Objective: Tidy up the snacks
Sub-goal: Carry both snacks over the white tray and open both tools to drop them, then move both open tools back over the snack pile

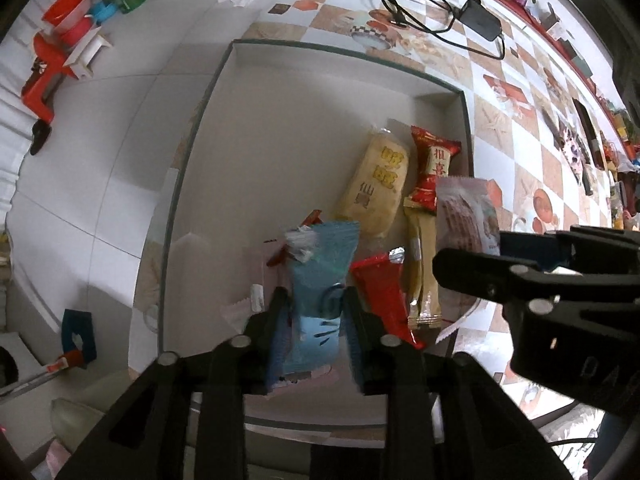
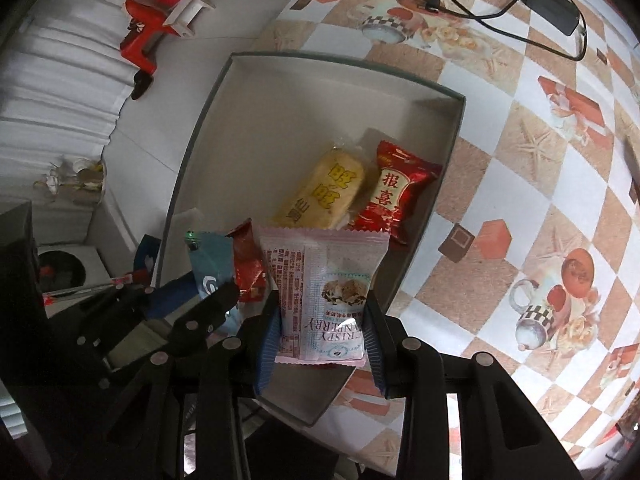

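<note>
Blue ribbed pads lined the fingers of both grippers, and each pair was pinching a packet over the near end of the grey box. The left gripper held a light blue packet by its lower half, the packet standing roughly upright between the pads. The right gripper clamped a pink-and-white cranberry crisp packet the same way, its printed face turned toward the camera.

The step in hand looked like delivery: both snacks had been brought to the box and hung above its near part, not yet let go. Under and just beyond the blue packet, inside the box, lay a red stick packet and a tan sachet, side by side. Farther into the box, toward its right wall, sat a yellow rice cracker with a red candy bag touching its right side. The far half of the box floor was bare.

The next move probably called for lowering each packet onto a free patch of floor, most likely the left or far part of the box, then spreading the fingers one pair at a time so the two grippers, which stood close together, did not knock each other. Beyond the box, on the patterned worktop, lay a black charger with its cable.
</note>
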### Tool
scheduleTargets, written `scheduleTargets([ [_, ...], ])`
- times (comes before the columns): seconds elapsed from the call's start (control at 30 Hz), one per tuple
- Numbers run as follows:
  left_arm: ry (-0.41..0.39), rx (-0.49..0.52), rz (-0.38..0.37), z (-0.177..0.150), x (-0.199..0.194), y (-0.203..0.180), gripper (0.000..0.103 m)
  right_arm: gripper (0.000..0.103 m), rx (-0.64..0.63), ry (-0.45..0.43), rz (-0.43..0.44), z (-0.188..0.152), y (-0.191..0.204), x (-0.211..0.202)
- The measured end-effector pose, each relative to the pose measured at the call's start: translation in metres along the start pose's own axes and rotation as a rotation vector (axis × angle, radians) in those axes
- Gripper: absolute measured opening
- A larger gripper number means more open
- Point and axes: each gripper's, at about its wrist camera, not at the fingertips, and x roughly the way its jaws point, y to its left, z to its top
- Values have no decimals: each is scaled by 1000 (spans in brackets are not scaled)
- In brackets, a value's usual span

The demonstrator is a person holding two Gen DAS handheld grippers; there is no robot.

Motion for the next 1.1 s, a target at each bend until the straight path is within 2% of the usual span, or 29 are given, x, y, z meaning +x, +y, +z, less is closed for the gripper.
scheduleTargets([
  [0.07,-2,-1,9,-1,0,-1,63,41,6,5,9,3,3,4],
  [0.2,-10,2,9,0,-2,-4,74,46,27,15,31,7,-1,4],
  [0.23,-9,3,10,0,-3,-5,76,60,34,16,32,6,-6,2],
  [0.27,-9,3,11,0,-3,-6,76,82,42,13,31,5,-8,0],
  [0.3,-10,2,14,1,-3,-7,77,88,54,1,29,4,-12,-3],
  [0.33,-11,-2,16,2,-3,-7,79,90,61,-7,29,2,-18,-8],
  [0.53,-13,-25,15,5,-4,-7,79,90,142,4,-7,-9,-52,-12],
  [0.67,-21,-19,42,4,-7,-8,79,90,185,12,-28,-19,-70,-13],
  [0.87,-50,-90,63,5,-21,16,79,90,220,10,-84,-36,-92,-16],
  [1.0,-58,-109,98,8,-28,27,79,90,292,28,-104,-50,-119,-13],
  [1.1,-54,-97,108,12,-28,21,79,90,349,36,-113,-64,-140,-14],
])
